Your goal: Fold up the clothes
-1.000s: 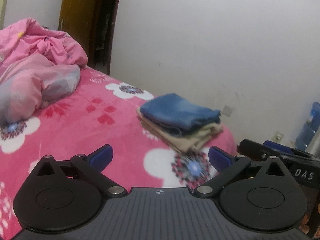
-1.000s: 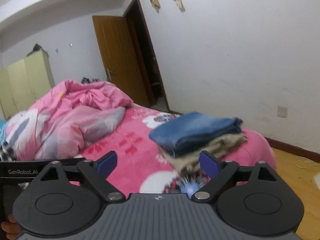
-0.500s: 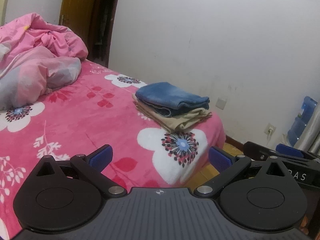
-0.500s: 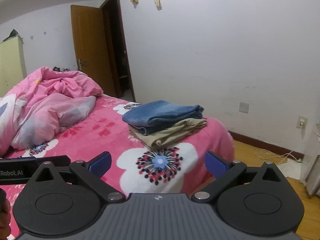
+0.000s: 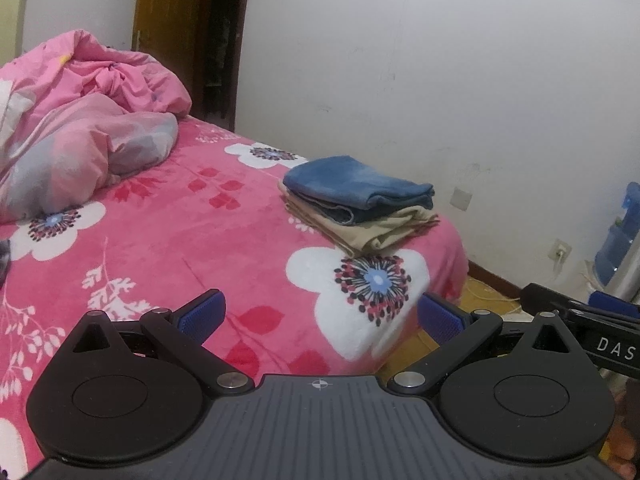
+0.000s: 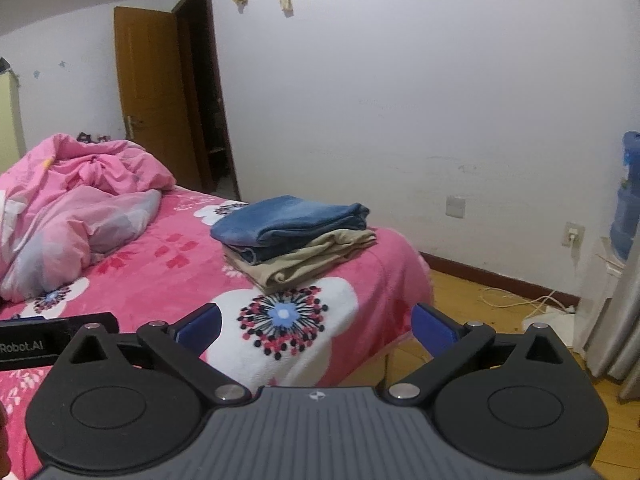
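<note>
A folded blue denim garment [image 5: 356, 186] lies on top of a folded beige garment [image 5: 376, 232] near the far corner of the bed; the blue garment [image 6: 288, 220] and the beige garment [image 6: 312, 260] also show in the right wrist view. My left gripper [image 5: 320, 316] is open and empty, held back from the stack above the bed's near edge. My right gripper [image 6: 316, 326] is open and empty, also well short of the stack. The right gripper's body [image 5: 580, 320] shows at the right of the left wrist view.
The bed has a pink flowered blanket [image 5: 180, 240]. A crumpled pink quilt [image 5: 80, 120] lies at the far left. A white wall [image 6: 400, 100] and an open wooden door [image 6: 152, 92] stand behind. A water bottle [image 6: 628, 200] and cables [image 6: 520, 300] are on the right.
Both grippers have pulled back from the stack of folded clothes, which now looks smaller and farther away. Both stay open and empty.
</note>
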A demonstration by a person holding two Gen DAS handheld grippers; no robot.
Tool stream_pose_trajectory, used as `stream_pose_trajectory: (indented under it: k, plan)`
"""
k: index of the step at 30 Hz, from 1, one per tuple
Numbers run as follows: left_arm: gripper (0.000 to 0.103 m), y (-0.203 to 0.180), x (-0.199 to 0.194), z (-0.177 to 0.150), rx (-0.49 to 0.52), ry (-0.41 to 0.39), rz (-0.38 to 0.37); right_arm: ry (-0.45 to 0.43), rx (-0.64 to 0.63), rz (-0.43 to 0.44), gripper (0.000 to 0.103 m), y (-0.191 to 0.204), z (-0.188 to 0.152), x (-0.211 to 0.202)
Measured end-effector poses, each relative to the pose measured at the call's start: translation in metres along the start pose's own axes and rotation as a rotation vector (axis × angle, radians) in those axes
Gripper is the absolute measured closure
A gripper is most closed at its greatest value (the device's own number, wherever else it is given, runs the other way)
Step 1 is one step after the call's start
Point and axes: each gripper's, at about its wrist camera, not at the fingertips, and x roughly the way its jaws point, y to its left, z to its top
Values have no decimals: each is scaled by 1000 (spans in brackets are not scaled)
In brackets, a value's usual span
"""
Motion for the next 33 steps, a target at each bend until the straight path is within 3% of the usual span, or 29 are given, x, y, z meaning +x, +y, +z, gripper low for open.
stream_pose_trajectory:
  k: [7,15,33]
  plan:
    - [0,-11,-4,0,21,-18,4,-1,-4,-104,0,-2,1,-5]
    - [0,-25,-8,-2,10,-33,-51,39,2,-180,0,-16,2,-11]
    - [0,-50,12,-3,9,18,-1,59,4,-193,0,-33,1,-4]
